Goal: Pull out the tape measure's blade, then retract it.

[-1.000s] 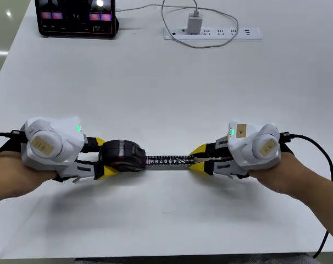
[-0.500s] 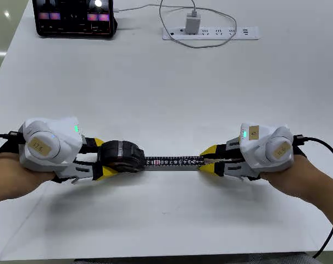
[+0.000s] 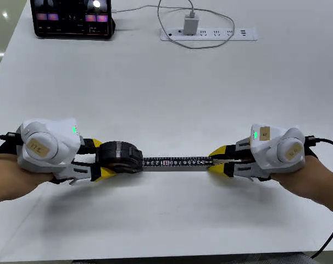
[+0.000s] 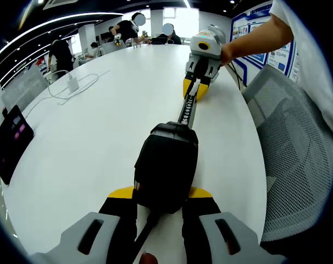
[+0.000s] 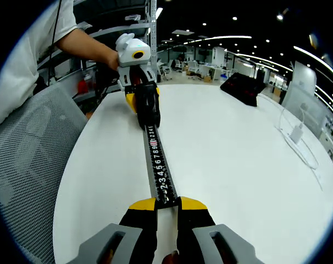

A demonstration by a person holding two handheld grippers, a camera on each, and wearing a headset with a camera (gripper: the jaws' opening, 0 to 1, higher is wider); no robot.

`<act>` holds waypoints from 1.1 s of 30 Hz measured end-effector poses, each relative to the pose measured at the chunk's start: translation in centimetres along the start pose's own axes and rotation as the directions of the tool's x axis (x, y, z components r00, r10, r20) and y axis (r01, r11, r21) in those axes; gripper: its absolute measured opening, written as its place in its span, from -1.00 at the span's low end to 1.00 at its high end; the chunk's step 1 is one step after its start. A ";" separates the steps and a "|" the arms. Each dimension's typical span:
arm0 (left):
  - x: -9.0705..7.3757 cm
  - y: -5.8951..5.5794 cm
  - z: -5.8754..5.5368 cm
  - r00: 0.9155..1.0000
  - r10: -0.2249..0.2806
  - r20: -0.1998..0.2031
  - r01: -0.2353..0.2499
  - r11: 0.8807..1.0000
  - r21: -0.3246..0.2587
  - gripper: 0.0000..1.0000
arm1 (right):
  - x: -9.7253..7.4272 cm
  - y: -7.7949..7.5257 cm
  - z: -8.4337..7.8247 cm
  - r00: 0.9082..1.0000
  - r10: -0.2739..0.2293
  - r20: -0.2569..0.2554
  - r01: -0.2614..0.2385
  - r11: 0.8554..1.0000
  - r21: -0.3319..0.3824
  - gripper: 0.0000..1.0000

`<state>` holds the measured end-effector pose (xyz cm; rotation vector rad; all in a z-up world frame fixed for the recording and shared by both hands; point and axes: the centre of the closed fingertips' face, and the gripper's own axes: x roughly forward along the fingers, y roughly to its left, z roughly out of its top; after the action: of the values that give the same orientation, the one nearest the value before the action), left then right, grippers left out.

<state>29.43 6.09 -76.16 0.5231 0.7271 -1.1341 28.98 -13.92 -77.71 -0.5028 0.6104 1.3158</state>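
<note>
The black tape measure case (image 3: 120,157) rests on the white table (image 3: 172,93) with my left gripper (image 3: 103,159) shut on it; in the left gripper view the case (image 4: 165,165) fills the space between the yellow-tipped jaws. Its blade (image 3: 177,163) with black numbers runs right to my right gripper (image 3: 217,160), which is shut on the blade's end. In the right gripper view the blade (image 5: 158,173) stretches from my right gripper (image 5: 166,206) to the far case (image 5: 149,104).
A white power strip (image 3: 210,34) with a plugged charger and looped cable lies at the table's far edge. A black device (image 3: 73,16) with lit pads stands at the far left. A mesh chair (image 4: 290,154) sits beside the table's near edge.
My right gripper has moved right with the blade's end, so more blade is out of the case. The left gripper and case have stayed in place.
</note>
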 end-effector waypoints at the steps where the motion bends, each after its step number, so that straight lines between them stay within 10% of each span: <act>1: 0.0 0.0 0.0 1.000 0.000 0.000 0.000 1.000 0.000 -0.48 | -0.1 0.0 -0.1 1.000 0.000 -0.001 0.000 1.000 0.000 -0.82; 33: 0.0 0.0 0.0 1.000 0.001 -0.003 -0.001 1.000 -0.001 -0.48 | -3.5 -0.5 -2.2 0.998 -0.018 -0.057 0.018 1.000 -0.003 -0.82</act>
<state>29.43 6.09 -76.14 0.5243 0.7294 -1.1327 28.75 -17.99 -76.98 -0.5479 0.6500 1.2890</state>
